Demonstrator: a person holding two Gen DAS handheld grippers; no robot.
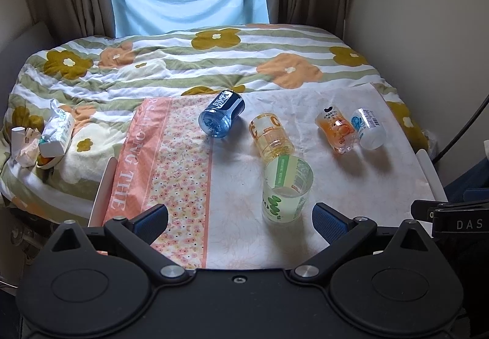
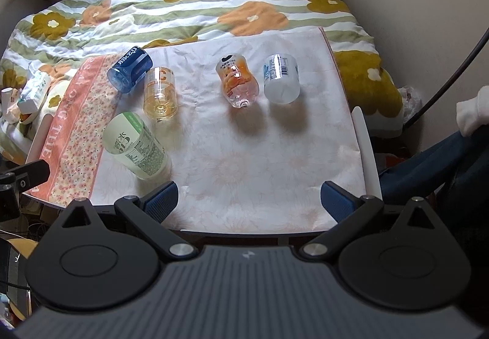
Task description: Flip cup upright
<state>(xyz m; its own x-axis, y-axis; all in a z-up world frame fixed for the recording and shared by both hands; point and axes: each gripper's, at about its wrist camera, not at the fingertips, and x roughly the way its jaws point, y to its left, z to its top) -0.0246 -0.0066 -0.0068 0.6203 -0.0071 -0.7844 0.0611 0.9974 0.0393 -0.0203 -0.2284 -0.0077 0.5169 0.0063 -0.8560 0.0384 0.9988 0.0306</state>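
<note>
Several plastic cups stand on a paper-covered table (image 1: 351,201). The green-labelled cup (image 1: 286,189) stands upright with its mouth up, nearest my left gripper (image 1: 240,224), which is open and empty just in front of it. The blue cup (image 1: 221,117), yellow cup (image 1: 272,137), orange cup (image 1: 337,132) and white cup (image 1: 368,128) stand upside down, bases up. In the right wrist view the green cup (image 2: 134,149) is at the left, and my right gripper (image 2: 249,201) is open and empty over the table's near edge, well short of the orange cup (image 2: 238,82) and white cup (image 2: 281,79).
The table stands against a bed with a flowered quilt (image 1: 198,64). A tissue pack and crumpled paper (image 1: 52,134) lie on the bed at the left. A wall and dark cable (image 1: 458,131) are on the right. The other gripper's tip (image 1: 452,216) shows at the right edge.
</note>
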